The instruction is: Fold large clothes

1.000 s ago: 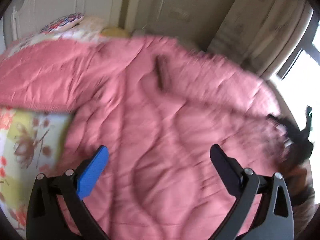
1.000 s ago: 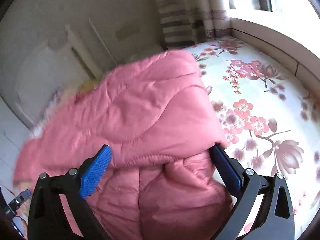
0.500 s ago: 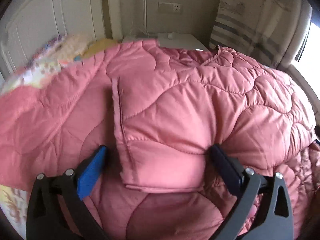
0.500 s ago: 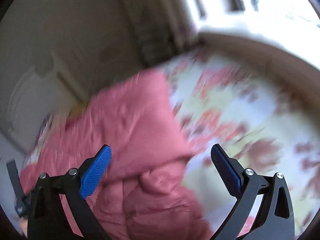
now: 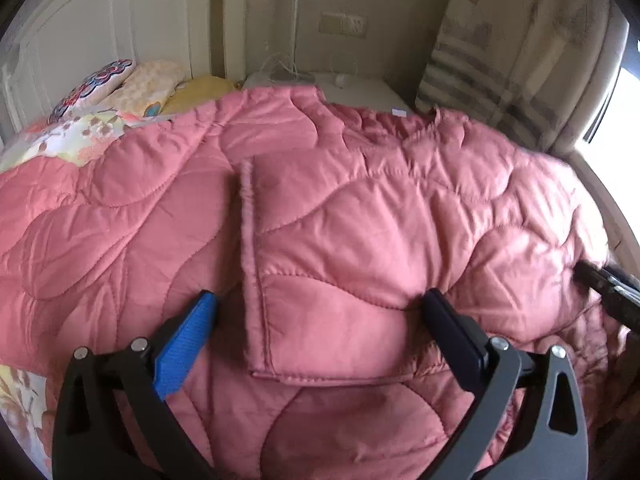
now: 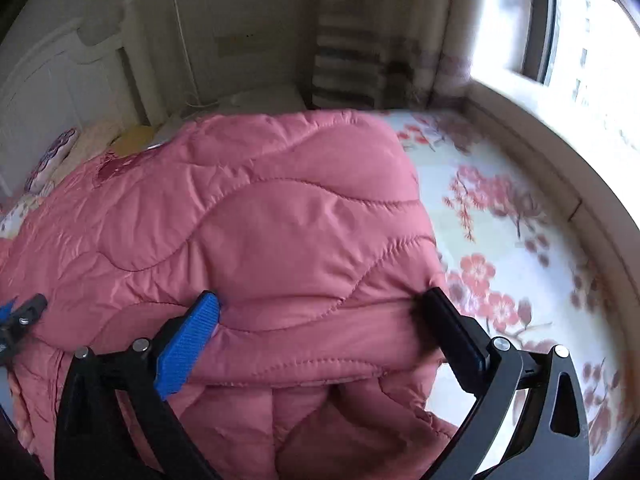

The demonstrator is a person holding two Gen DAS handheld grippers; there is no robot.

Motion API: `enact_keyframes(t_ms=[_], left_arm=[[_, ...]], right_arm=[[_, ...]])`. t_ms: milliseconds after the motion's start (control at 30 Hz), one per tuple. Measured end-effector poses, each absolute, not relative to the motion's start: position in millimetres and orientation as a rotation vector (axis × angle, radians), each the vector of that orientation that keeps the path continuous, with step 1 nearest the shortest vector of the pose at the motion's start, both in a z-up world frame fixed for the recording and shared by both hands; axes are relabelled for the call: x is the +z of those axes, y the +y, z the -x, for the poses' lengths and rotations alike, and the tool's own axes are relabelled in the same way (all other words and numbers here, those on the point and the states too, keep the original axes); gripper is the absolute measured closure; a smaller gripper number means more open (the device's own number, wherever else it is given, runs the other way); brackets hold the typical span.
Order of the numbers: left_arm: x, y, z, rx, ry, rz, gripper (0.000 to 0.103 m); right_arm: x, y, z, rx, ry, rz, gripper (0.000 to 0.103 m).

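Since half a second ago the right gripper [image 6: 318, 320] has swung back over the coat [image 6: 240, 240] and its view has sharpened, while the left gripper [image 5: 320, 316] has barely shifted. The pink quilted coat lies spread on the bed, filling the middle of both views. In the left view a folded panel with a stitched hem sits between the wide-open jaws, which rest against the fabric without pinching it. In the right view the jaws also stand wide apart, straddling a folded edge at lower centre. The floral sheet [image 6: 500, 248] shows at the right of that frame. Pillows [image 5: 120, 88] lie at upper left by the white headboard [image 5: 80, 32]; a curtain [image 5: 500, 60] hangs at upper right.
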State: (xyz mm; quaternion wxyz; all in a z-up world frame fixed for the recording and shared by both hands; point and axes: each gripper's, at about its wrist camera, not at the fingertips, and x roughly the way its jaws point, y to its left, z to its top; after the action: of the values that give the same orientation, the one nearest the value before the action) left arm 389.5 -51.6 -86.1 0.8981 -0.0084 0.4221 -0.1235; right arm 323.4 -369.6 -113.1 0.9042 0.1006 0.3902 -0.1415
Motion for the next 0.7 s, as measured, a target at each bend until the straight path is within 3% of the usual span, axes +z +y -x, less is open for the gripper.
enact_keyframes(t_ms=[233, 367, 600, 633, 667, 700], left_arm=[[-42.1, 99.9, -296.9, -0.083, 0.587, 0.572, 0.005], [-56.5, 210.2, -239.7, 0.192, 0.467, 0.834, 0.011], [-73.8, 318.3, -261.2, 0.322, 0.459, 1.029, 0.026], [-69.1, 323.6, -274.3, 0.315, 0.468, 1.010, 0.044], [-67.4, 325.6, -284.9, 0.300, 0.482, 1.011, 0.081], [-64.7, 325.9, -295.6, 0.298, 0.510, 1.033, 0.092]], right_arm=[[-110.0, -372.2, -318.4, -0.280, 0.768, -0.223, 0.005], [-104.9, -367.7, -312.1, -0.279, 0.767, -0.222, 0.005], [-100.9, -369.6, -306.1, -0.267, 0.749, -0.250, 0.005], [-99.9, -371.6, -303.9, -0.266, 0.734, -0.265, 0.005], [-98.5, -373.9, -300.9, -0.265, 0.714, -0.283, 0.005], [-96.5, -378.1, -296.4, -0.264, 0.684, -0.312, 0.005]])
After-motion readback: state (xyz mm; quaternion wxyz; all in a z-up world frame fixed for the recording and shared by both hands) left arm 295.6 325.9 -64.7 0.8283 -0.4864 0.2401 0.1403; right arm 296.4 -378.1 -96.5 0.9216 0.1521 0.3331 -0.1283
